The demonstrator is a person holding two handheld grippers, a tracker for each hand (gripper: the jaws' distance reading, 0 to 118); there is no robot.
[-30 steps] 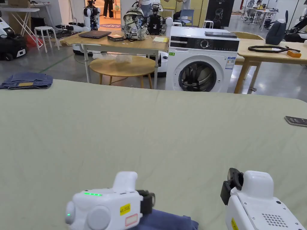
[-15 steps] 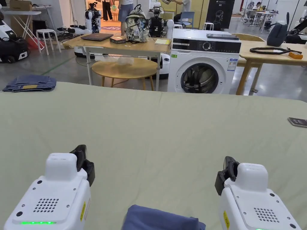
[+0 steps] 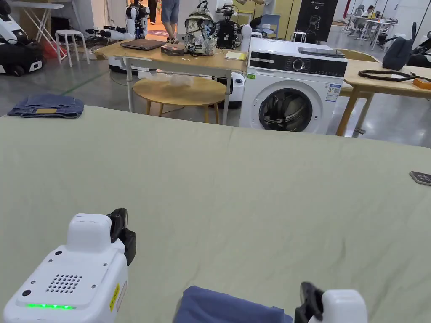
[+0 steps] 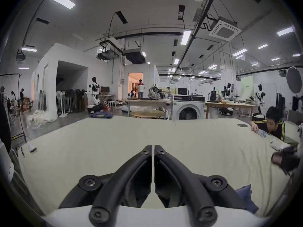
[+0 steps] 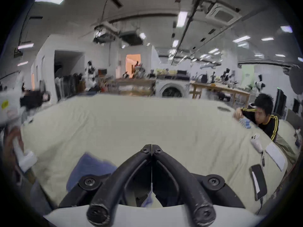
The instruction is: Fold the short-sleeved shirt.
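Shirt: blue, bundled on table, untouched. Left tool: jaws closed, empty. Right tool: closed, empty, dropped lower since before; folding apparently finished.

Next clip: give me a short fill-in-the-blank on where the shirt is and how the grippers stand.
1. The blue shirt lies at the ____ edge of the bed.
2. The left gripper's fingers are ____.
3. The shirt lies ____ the left gripper and the right gripper.

Missing words: near; shut; between
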